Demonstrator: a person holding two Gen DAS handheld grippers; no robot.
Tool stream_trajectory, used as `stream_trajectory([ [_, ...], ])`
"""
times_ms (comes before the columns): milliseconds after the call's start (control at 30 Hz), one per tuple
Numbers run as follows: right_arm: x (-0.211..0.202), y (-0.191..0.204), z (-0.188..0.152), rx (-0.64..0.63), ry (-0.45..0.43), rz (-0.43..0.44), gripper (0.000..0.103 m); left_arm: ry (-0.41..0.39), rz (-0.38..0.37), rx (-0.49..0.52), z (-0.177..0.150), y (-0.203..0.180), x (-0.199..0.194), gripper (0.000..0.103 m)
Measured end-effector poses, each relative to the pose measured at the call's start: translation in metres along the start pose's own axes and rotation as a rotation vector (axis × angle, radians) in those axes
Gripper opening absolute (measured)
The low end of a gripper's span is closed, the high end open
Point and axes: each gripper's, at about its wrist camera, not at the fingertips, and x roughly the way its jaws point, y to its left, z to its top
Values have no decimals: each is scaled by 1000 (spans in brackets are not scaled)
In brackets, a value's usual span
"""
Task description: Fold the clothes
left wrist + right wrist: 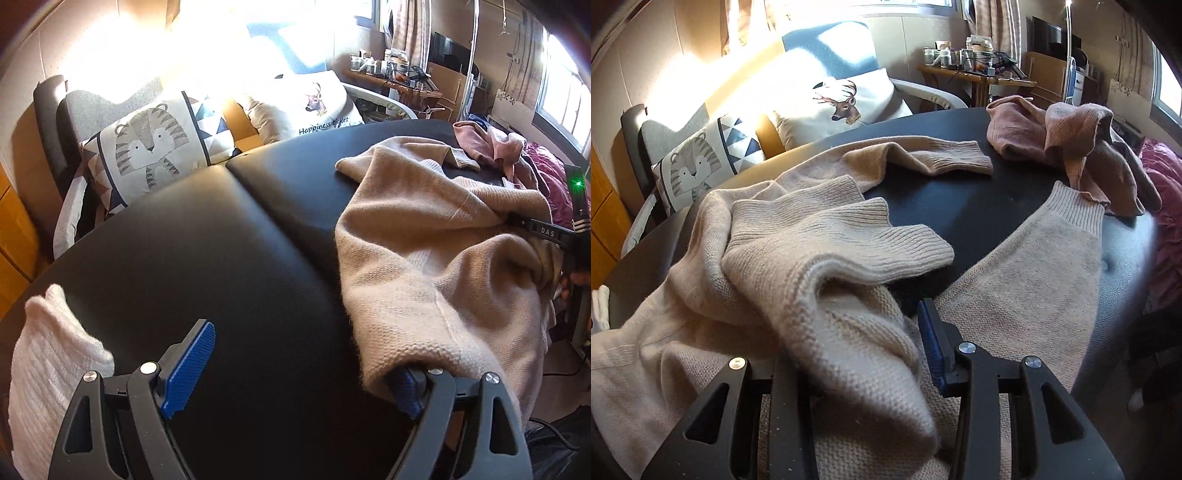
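Note:
A beige knit sweater (424,229) lies crumpled on the black padded table (207,236); it fills the right wrist view (798,251). My left gripper (295,373) is open, its right finger tucked under the sweater's near edge, its left blue pad (188,369) bare over the table. My right gripper (864,350) has a bunched fold of the sweater between its fingers; the left finger is hidden under the knit and the right blue pad (932,343) presses the fold. It also shows in the left wrist view (546,232) at the sweater's right side.
A folded white knit (48,369) lies at the table's near left. A pink sweater (1071,147) lies heaped at the far right by a maroon garment (1167,206). Cushions with a tiger (147,144) and a deer (842,99) sit on chairs behind the table.

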Motion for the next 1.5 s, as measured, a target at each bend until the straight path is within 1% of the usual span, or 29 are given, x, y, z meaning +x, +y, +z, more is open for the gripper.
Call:
stream_trajectory([
  [167,-2,-5,-4,37,-3,10,41,-60,-27,59,28,-17,2,88],
  [233,-1,-8,-6,52,-3,8,49,-69,-39,83,39,-23,7,88],
  [267,0,-9,-7,55,-4,13,58,-71,-47,92,44,-26,10,88],
  [300,1,-9,-7,59,-5,18,64,-67,-60,96,50,-28,14,88],
  [367,2,-9,-9,63,-12,33,69,-61,-80,103,60,-30,22,88],
  [500,6,-5,-11,75,1,77,70,-46,-99,120,81,-33,39,88],
  [600,8,0,-13,48,-7,52,70,-35,-87,144,96,-37,55,88],
  [633,8,0,-15,38,-13,32,70,-36,-79,152,102,-38,60,88],
  [733,12,-4,-19,55,-10,-8,70,-39,-63,166,119,-43,76,88],
  [800,16,-9,-18,78,10,-17,70,-48,-71,169,131,-47,85,88],
  [933,17,-18,-14,66,-1,-78,70,-79,-97,205,153,-62,99,88],
  [1033,17,-31,-13,91,12,-82,71,-85,-103,253,173,-77,111,88],
  [1100,18,-37,-12,105,15,-80,71,-95,-122,265,184,-83,113,88],
  [1133,18,-37,-11,103,11,-84,71,-101,-144,262,187,-85,113,88],
  [1233,22,-38,-9,111,16,-84,71,-94,-211,242,186,-94,119,88],
  [1267,24,-37,-7,106,19,-89,73,-82,-222,246,182,-99,123,88],
  [1333,28,-34,-4,80,23,-119,75,-60,-236,286,170,-114,132,88],
  [1367,31,-33,-2,76,33,-134,79,-50,-245,309,164,-122,136,88],
  [1400,33,-33,2,74,40,-146,81,-38,-260,340,157,-131,139,88],
  [1500,42,-31,13,43,54,-184,82,-8,-283,464,132,-165,139,87],
])
